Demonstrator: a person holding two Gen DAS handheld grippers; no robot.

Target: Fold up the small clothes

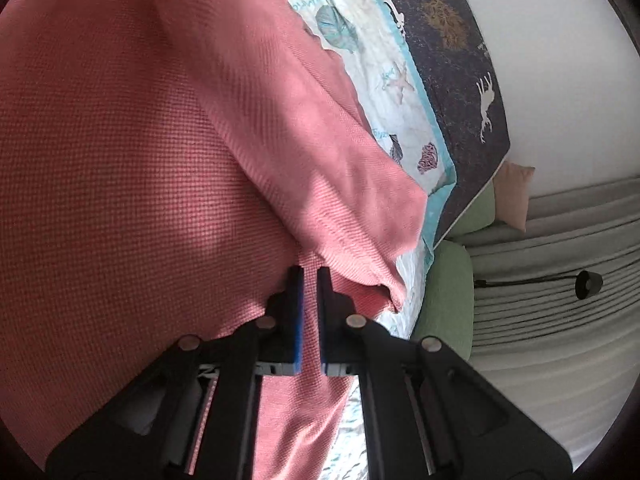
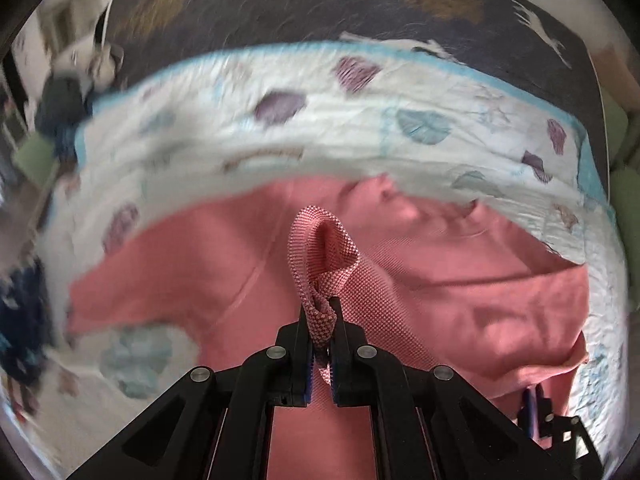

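**Currently logged: pink garment lifted at two points, mid-fold**

Item one, left claw (image 1: 309, 276): fingers pressed together on an edge of the pink garment (image 1: 140, 160), woven cloth passing between the blue pads (image 1: 298, 320). Fabric filled most of the left wrist view, draped close to the lens, one flap falling toward the seashell-print sheet (image 1: 384, 80).

Item two, pink garment (image 2: 440, 300), seen from the right wrist: bulk lying spread on the seashell-print sheet (image 2: 280, 136), wrinkled along its far edge. Dark patterned blanket (image 2: 320, 12) beyond the sheet; view blurred at the left margin.

Item three, right claw (image 2: 322, 320): pinching a bunched loop of the same cloth, which stood up above the fingertips.

Step assessed: a fold in hand, both held points raised off the bed.

Next move, as judged: carry both points together across the garment, keep the edge taut and level, lay it down aligned, then release.
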